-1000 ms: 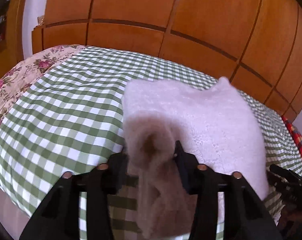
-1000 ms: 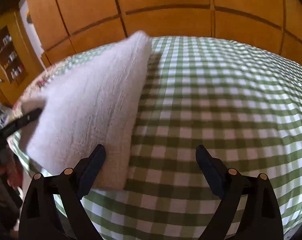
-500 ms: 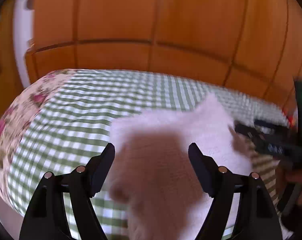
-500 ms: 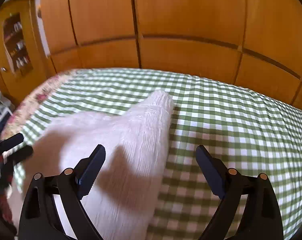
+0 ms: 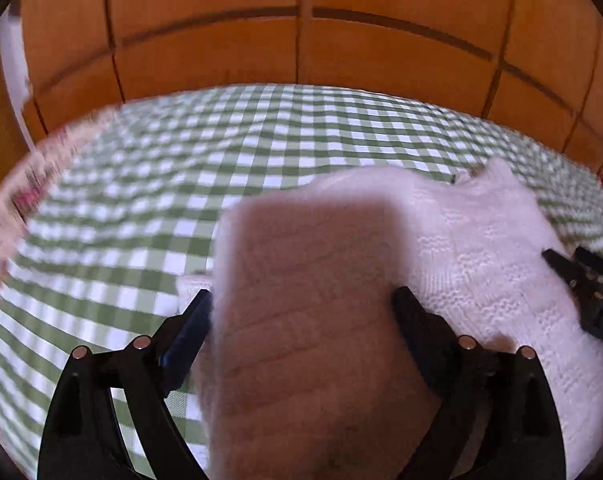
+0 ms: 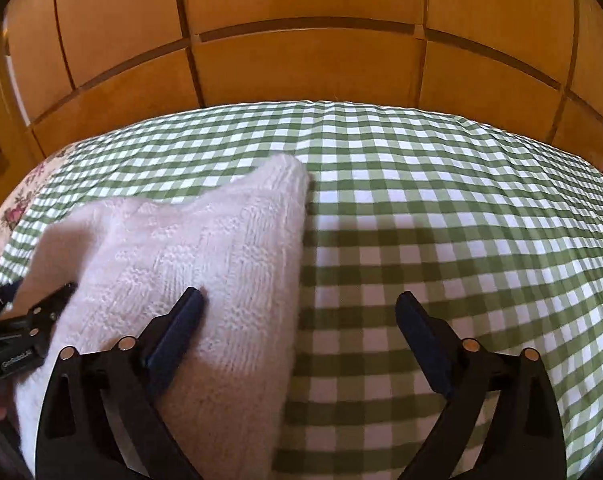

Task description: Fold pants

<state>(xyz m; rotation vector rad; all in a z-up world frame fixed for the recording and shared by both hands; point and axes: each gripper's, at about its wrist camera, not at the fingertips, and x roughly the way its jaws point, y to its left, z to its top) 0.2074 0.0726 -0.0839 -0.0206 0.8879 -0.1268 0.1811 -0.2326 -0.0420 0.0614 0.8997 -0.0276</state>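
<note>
Pants: a pale pink knitted garment (image 5: 481,264) lies folded on the green-and-white checked bedspread (image 5: 229,152), near the edge closest to both cameras.
Left gripper: the left gripper (image 5: 301,312) has its jaws spread wide; a blurred, shadowed flap of the knit fills the gap between them. Whether either finger touches the fabric cannot be told, and nothing is pinched.
Right gripper: the right gripper (image 6: 299,312) is also spread wide and holds nothing. Its left finger (image 6: 181,320) sits over the garment's surface, its right finger over bare bedspread, so the garment's right edge runs between the two.
Garment shape: in the right wrist view the knit (image 6: 221,248) narrows to a point aimed at the far side of the bed.
Only in the left view: the right gripper's black tips (image 5: 581,280) show at the right rim, beside the garment's edge; much of this view is motion-blurred.
Only in the right view: the left gripper's black body (image 6: 17,340) shows at the left rim against the knit, and the floral cloth (image 6: 17,200) at the bed's left end reads sharply.
Backdrop: wooden wardrobe panels (image 6: 301,60) stand behind the bed.
</note>
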